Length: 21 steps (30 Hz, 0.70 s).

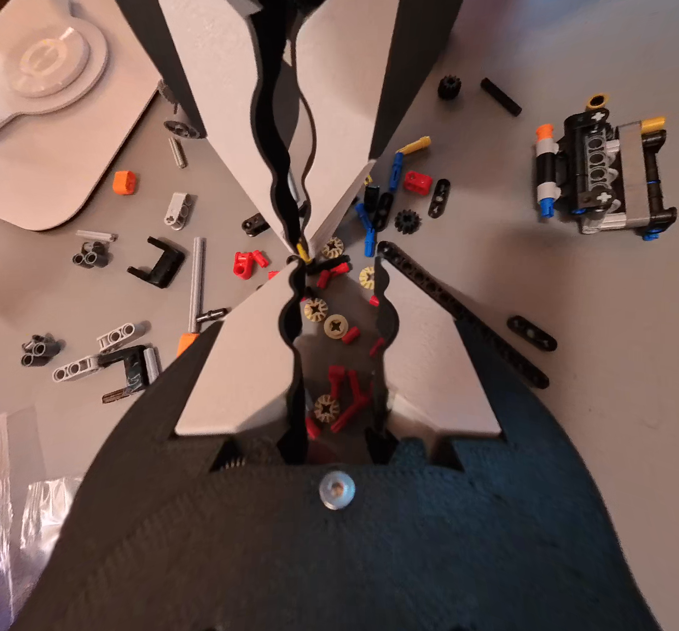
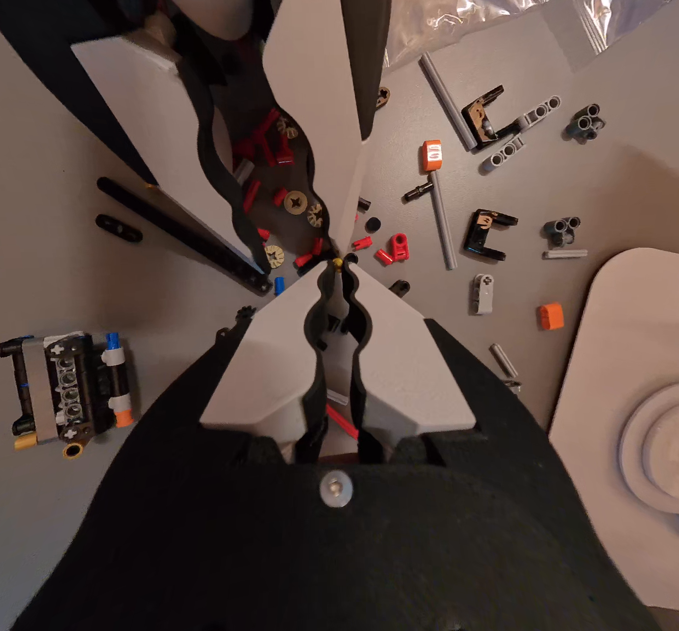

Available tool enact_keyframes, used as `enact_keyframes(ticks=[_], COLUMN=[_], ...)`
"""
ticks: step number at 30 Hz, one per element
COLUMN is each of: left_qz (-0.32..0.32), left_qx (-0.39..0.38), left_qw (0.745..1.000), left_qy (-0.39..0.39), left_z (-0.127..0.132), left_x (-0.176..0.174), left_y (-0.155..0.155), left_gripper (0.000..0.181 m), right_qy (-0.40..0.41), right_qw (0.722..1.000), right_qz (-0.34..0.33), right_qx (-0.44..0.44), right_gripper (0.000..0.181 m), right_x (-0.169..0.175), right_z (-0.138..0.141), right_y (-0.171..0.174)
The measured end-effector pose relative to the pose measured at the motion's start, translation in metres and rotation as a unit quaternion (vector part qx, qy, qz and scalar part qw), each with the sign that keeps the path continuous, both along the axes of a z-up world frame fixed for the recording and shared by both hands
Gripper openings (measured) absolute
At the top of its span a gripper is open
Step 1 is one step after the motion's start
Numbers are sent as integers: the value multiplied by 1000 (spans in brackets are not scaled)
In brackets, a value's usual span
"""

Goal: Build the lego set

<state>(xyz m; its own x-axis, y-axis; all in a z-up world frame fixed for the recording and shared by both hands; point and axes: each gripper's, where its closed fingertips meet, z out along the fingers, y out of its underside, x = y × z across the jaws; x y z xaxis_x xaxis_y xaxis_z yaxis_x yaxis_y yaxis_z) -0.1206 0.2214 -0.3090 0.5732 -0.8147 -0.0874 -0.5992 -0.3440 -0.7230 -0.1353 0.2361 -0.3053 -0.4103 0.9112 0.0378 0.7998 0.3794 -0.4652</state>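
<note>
A small yellow plastic pin [image 2: 337, 263] is pinched at frame centre by the right gripper [image 2: 338, 267]; the left gripper [image 1: 336, 271] is held spread above scattered pieces.

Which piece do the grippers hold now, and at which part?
The right gripper pinches a small yellow pin at one end; the left gripper is open.

Both wrist cameras look steeply down, close over the grey tabletop [image 1: 606, 356], from opposite sides, facing each other; both share the black-and-grey built lego block [image 1: 602, 175] [image 2: 69, 389].
</note>
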Motion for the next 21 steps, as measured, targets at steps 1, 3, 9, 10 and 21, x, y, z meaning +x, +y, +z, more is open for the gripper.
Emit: enact_keyframes(ticks=[1, 3, 9, 10, 21], left_qz=[-1, -2, 1, 0, 1], left_qx=[1, 0, 1, 0, 7], left_qw=[1000, 1000, 1000, 1000, 1000], left_qy=[5, 6, 8, 7, 11], left_z=[-1, -2, -2, -2, -3], left_x=[0, 0, -1, -1, 0], left_y=[0, 0, 1, 1, 1], left_gripper=[34, 33, 34, 34, 34], right_qy=[1, 0, -7, -10, -15], right_qw=[1000, 1000, 1000, 1000, 999], right_qz=[0, 0, 6, 8, 18], right_qx=[-3, 2, 19, 22, 47], right_gripper=[0, 1, 1, 0, 1], right_x=[0, 0, 0, 0, -2], right_z=[0, 0, -1, -1, -1], right_y=[-1, 0, 0, 0, -2])
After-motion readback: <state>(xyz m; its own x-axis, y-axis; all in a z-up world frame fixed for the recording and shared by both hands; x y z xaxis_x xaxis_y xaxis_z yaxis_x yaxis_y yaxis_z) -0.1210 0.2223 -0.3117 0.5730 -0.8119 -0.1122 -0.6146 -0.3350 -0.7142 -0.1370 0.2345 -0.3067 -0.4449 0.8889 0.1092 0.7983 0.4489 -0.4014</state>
